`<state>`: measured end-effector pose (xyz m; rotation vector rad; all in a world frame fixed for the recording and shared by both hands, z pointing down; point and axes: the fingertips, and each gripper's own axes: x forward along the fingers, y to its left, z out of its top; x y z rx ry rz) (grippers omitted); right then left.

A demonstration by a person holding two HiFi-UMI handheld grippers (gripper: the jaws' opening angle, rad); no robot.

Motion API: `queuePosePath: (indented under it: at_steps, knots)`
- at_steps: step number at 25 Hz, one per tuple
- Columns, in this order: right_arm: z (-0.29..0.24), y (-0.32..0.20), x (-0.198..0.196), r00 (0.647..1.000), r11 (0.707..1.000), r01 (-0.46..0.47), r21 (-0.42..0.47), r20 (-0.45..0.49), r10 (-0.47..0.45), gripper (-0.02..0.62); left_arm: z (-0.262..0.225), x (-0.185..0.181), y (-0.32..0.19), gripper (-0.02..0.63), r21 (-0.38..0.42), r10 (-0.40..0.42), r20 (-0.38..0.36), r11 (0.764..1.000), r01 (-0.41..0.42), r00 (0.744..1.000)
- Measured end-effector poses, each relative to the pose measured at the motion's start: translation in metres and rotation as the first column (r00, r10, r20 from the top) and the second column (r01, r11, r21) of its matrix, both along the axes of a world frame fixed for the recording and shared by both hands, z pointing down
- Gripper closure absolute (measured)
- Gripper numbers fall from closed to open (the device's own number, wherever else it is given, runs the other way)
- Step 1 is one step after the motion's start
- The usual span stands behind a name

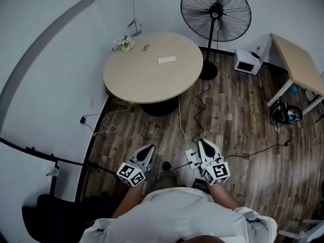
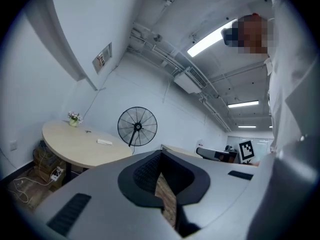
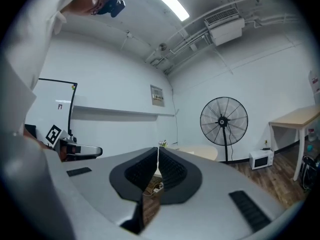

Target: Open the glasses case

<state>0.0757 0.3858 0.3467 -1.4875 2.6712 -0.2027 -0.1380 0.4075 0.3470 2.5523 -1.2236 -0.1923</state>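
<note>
Both claws are shut with nothing between them: left claw and right claw hang low by our body; the pale, flat glasses case lies on the far round table, well apart from us; a white cable trails over the floor between, so we could snag it walking over; once there, the light case may skid if pried unbraced.
</note>
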Motion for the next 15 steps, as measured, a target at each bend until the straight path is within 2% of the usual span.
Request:
queuePosePath:
  at_steps: [3,6,10,12,15]
  knots:
    - [0.000,-0.030,-0.008,1.000,1.000,-0.001,-0.024,-0.008,0.001,0.568,-0.008,-0.014,-0.035,0.594,0.023,-0.009,-0.034,1.000,0.010,0.999]
    - [-0.007,-0.065,-0.021,0.999,1.000,0.008,-0.014,-0.043,-0.009,0.568,-0.017,-0.030,-0.070,0.594,0.055,-0.007,-0.026,0.998,0.008,1.000]
    - [-0.013,-0.111,-0.009,0.995,0.996,-0.092,-0.024,-0.049,0.090,0.568,-0.032,-0.053,-0.104,0.594,0.082,0.027,-0.125,0.997,-0.017,0.992]
    - [-0.017,-0.128,-0.011,0.992,0.994,-0.105,-0.015,-0.066,0.104,0.568,-0.037,-0.060,-0.120,0.592,0.116,0.041,-0.100,0.993,-0.030,0.994]
    - [-0.023,-0.150,-0.019,0.989,0.993,-0.112,0.019,-0.092,0.114,0.569,-0.035,-0.071,-0.146,0.592,0.119,0.030,-0.052,0.993,-0.024,0.998]
